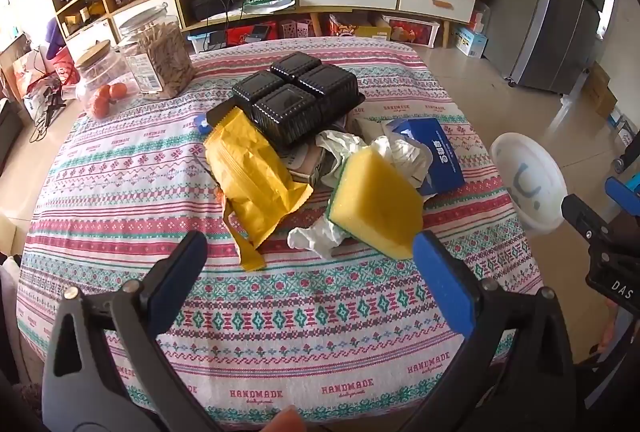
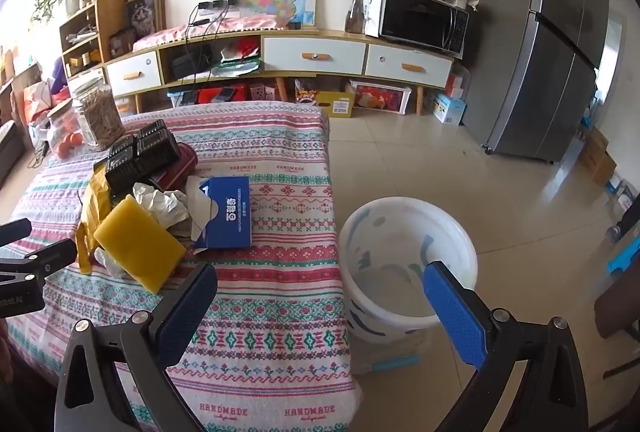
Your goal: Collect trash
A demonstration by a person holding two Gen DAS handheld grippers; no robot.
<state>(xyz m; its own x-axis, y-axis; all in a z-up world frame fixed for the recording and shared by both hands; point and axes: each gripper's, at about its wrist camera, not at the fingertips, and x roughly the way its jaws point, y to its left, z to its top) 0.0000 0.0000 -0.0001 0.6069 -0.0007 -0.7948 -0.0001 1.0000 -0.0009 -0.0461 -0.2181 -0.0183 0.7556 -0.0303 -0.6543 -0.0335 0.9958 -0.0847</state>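
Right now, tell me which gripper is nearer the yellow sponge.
Left. The left gripper hangs open just short of the yellow sponge, which lies ahead of its fingertips. The right gripper is open off to the sponge's side, over the table edge by the white bucket.

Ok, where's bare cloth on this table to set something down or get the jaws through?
Free: the near strip of tablecloth below the sponge; the left side beside the yellow bag; the far end behind the black tray. Crowded: the central pile around the tissue box, and the jars far left.
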